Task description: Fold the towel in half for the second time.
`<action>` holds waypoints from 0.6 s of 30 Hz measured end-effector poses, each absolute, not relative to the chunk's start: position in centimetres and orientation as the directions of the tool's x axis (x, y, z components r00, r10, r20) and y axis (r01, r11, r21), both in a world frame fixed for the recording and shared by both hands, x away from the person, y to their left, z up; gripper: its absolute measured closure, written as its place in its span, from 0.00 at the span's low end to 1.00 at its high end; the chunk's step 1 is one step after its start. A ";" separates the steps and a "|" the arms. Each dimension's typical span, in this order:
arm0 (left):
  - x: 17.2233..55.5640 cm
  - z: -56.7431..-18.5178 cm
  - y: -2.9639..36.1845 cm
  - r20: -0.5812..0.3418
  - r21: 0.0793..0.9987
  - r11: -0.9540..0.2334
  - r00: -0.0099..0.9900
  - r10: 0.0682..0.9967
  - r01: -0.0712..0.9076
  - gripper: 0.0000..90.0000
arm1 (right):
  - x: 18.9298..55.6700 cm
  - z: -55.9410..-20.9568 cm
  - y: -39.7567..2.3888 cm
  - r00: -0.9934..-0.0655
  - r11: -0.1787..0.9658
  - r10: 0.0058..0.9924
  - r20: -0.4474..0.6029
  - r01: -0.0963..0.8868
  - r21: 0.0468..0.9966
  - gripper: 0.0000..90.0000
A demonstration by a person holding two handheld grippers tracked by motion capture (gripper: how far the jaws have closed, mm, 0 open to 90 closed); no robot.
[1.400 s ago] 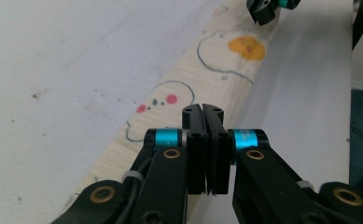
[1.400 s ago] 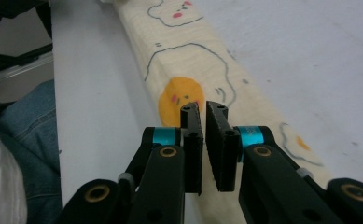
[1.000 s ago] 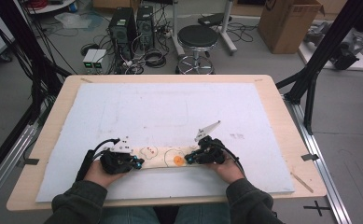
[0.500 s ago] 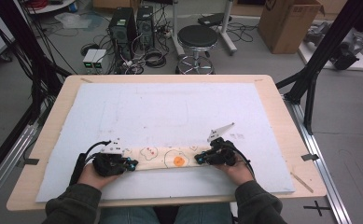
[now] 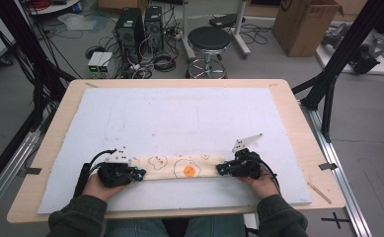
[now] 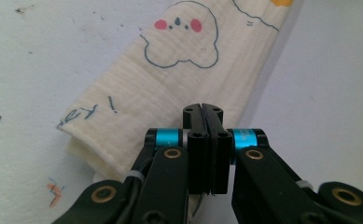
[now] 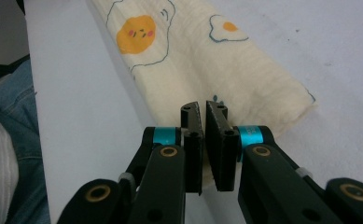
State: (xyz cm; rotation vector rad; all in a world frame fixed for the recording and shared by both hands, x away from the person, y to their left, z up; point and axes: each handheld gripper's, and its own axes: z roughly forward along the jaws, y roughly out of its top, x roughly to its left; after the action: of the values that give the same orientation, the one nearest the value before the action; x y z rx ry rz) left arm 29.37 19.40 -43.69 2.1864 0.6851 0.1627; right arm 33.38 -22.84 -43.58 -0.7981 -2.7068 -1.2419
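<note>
A long folded cream cloth point(image 5: 179, 167) printed with fried eggs and clouds lies flat along the near side of the white mat point(image 5: 189, 113). My left gripper point(image 5: 139, 174) is at its left end. In the left gripper view the jaws point(image 6: 202, 109) are pressed together over the near edge of the cloth point(image 6: 179, 70). My right gripper point(image 5: 219, 169) is at the cloth's right end. In the right gripper view its jaws point(image 7: 203, 106) stand a sliver apart, with the corner of the cloth point(image 7: 207, 60) showing between the tips.
The mat covers most of a wooden table point(image 5: 303, 128). Bare mat stretches away beyond the cloth. On the floor behind the table stand a black stool point(image 5: 209, 39), computer towers point(image 5: 140, 24) and a cardboard box point(image 5: 305, 24). The person's jeans point(image 7: 11, 116) are at the table's near edge.
Both grippers have moved apart and slightly toward the near edge. The cloth between them now lies longer and straighter.
</note>
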 end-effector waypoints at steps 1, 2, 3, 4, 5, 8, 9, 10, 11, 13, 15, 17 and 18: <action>29.3 -43.7 19.4 -0.114 0.749 -0.511 0.841 0.529 0.423 0.98 | 33.4 -43.6 -23.0 -0.865 0.539 0.431 0.257 0.476 0.695 0.94; 29.3 -43.7 19.4 -0.113 0.748 -0.513 0.842 0.528 0.422 0.98 | 33.3 -43.5 -23.2 -0.862 0.536 0.434 0.262 0.480 0.694 0.94; 29.3 -43.7 19.4 -0.111 0.749 -0.513 0.843 0.527 0.420 0.98 | 33.3 -43.6 -23.3 -0.861 0.532 0.436 0.262 0.481 0.697 0.94; 29.3 -43.7 19.4 -0.112 0.748 -0.514 0.843 0.526 0.420 0.98 | 33.4 -43.6 -23.4 -0.861 0.527 0.435 0.263 0.480 0.701 0.94; 29.3 -43.7 19.4 -0.112 0.748 -0.514 0.843 0.526 0.420 0.98 | 33.4 -43.7 -23.4 -0.860 0.525 0.435 0.267 0.483 0.701 0.94; 29.3 -43.7 19.5 -0.106 0.749 -0.515 0.843 0.527 0.416 0.97 | 33.3 -43.4 -23.1 -0.860 0.523 0.435 0.266 0.482 0.702 0.93; 29.3 -43.6 19.5 -0.109 0.751 -0.513 0.843 0.526 0.417 0.95 | 33.4 -43.2 -22.9 -0.864 0.522 0.431 0.262 0.475 0.708 0.93; 29.3 -43.5 19.5 -0.118 0.756 -0.501 0.840 0.529 0.421 0.94 | 33.5 -43.0 -22.8 -0.865 0.517 0.432 0.254 0.469 0.717 0.93; 29.3 -43.4 19.6 -0.114 0.763 -0.498 0.844 0.524 0.412 0.93 | 33.6 -42.8 -22.6 -0.866 0.512 0.431 0.255 0.467 0.721 0.93; 29.3 -42.9 19.9 -0.116 0.788 -0.465 0.838 0.533 0.405 0.91 | 33.8 -42.4 -22.3 -0.867 0.500 0.428 0.256 0.463 0.732 0.93; 29.3 -42.4 20.4 -0.120 0.818 -0.417 0.827 0.549 0.396 0.90 | 34.2 -42.1 -21.9 -0.867 0.495 0.432 0.246 0.457 0.739 0.93; 29.5 -42.1 20.8 -0.114 0.836 -0.384 0.810 0.576 0.391 0.89 | 34.7 -41.9 -21.5 -0.865 0.485 0.438 0.244 0.456 0.746 0.93; 29.6 -42.1 21.0 -0.110 0.838 -0.381 0.804 0.584 0.391 0.88 | 34.9 -41.9 -21.4 -0.861 0.478 0.446 0.245 0.461 0.748 0.93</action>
State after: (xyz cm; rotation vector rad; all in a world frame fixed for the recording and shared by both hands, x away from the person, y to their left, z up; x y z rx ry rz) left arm 29.63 20.96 -42.06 2.0196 0.7238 0.2507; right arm 34.95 -21.36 -41.93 -0.8244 -2.6867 -1.3669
